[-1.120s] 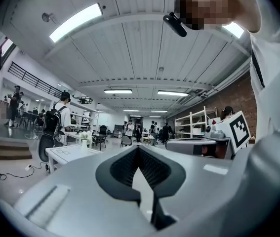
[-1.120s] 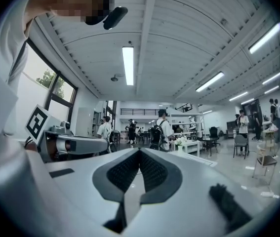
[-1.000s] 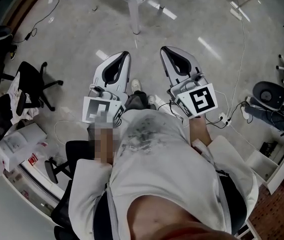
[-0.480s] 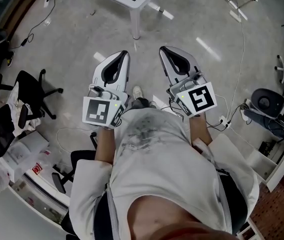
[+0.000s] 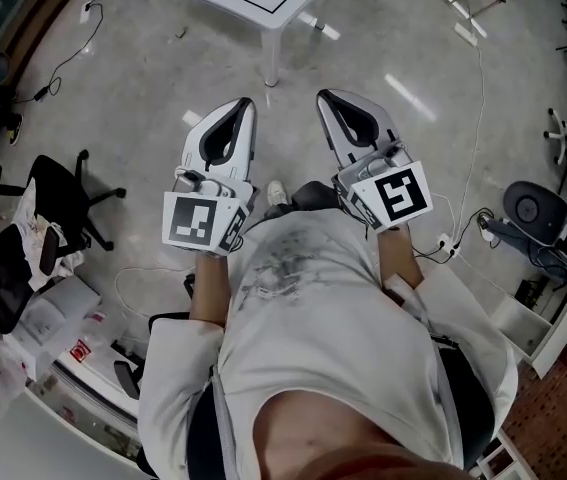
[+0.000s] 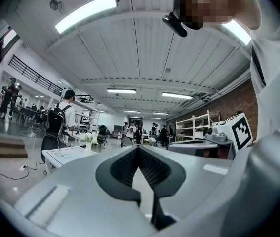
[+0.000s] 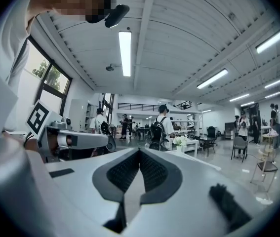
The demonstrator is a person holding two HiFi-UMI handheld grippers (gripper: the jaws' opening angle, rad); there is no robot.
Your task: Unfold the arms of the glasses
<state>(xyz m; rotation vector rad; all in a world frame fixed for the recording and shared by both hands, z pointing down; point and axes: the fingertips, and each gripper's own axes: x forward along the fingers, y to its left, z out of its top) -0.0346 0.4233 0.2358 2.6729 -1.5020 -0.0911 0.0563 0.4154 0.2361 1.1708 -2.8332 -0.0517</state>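
Out front, side by side, left hand-held gripper [image 5: 247,104] and right hand-held gripper [image 5: 323,96] point forward, jaws together.

Smooth plastic, ribbed pads, shiny floor
The left gripper [image 5: 246,105] and the right gripper [image 5: 323,96] have smooth, matt, pale grey shells that look like plastic. Their inner pads [image 6: 125,168] are dark and finely ribbed. The floor [image 5: 133,98] is glossy, with bright reflections. The shirt [image 5: 313,318] is matt cloth.

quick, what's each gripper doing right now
left gripper: shut, jaw tips together, holding nothing
right gripper: shut, jaw tips together, holding nothing
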